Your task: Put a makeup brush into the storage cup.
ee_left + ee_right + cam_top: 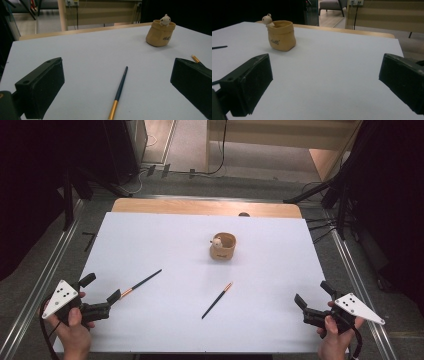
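A tan pot (222, 247) with a small white figure on its rim stands mid-table. Two dark chopsticks with gold ends lie on the white mat: one (141, 283) at the left, one (217, 300) in the middle. My left gripper (102, 288) is open at the front left, its jaws on either side of the left chopstick's gold end without touching it. In the left gripper view that chopstick (120, 90) runs away from the open gripper (116, 72) toward the pot (160, 33). My right gripper (312, 293) is open and empty at the front right, aimed at the pot (280, 36).
The white mat (175, 235) covers a wooden table whose far edge (205, 207) shows. Metal rails run along both sides, and dark stands and cables sit on the floor beyond. Bare mat lies between my right gripper (325, 72) and the pot.
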